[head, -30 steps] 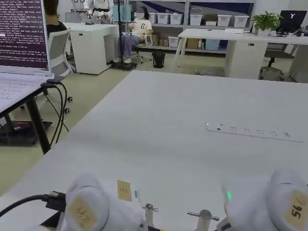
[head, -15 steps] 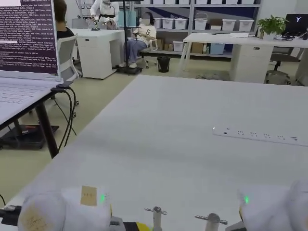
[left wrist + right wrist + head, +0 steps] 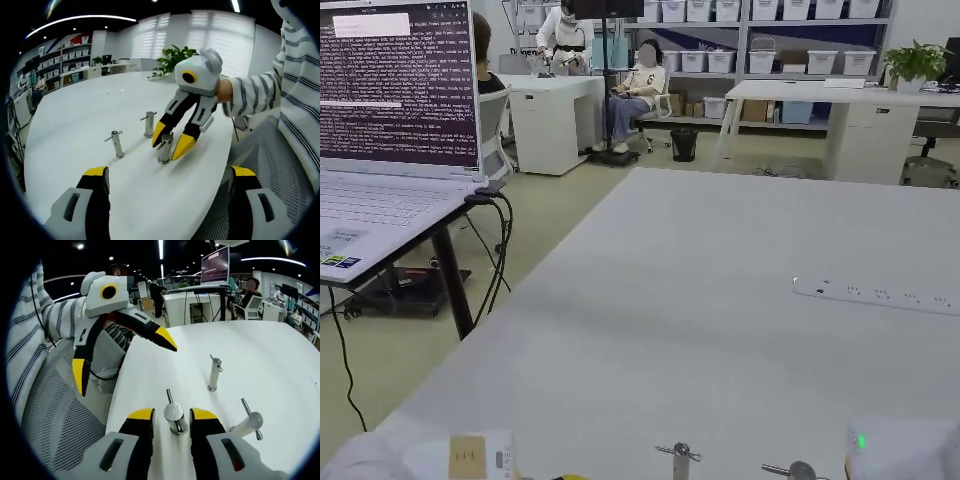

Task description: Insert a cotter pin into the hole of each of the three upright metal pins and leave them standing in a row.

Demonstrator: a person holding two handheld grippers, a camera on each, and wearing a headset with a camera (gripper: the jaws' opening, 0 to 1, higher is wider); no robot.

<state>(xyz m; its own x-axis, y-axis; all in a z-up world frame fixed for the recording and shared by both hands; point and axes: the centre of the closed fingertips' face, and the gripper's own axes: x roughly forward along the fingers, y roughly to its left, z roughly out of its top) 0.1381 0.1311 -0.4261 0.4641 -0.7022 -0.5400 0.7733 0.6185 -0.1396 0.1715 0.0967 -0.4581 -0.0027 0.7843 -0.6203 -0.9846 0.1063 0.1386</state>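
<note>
Since a second ago the left tongs have drawn off to the left, away from the pins, and the headset camera has tipped upward. These tongs stand wide apart with nothing between them. The right tongs are narrowed around the nearest upright metal pin, one jaw on each side; whether they actually pinch it I cannot tell. A cotter pin sticks through its top. The second metal pin and the third metal pin stand just beyond, each with a cotter pin through its head. All three are close to the near edge of the worktop. A power strip lies toward the right edge.
</note>
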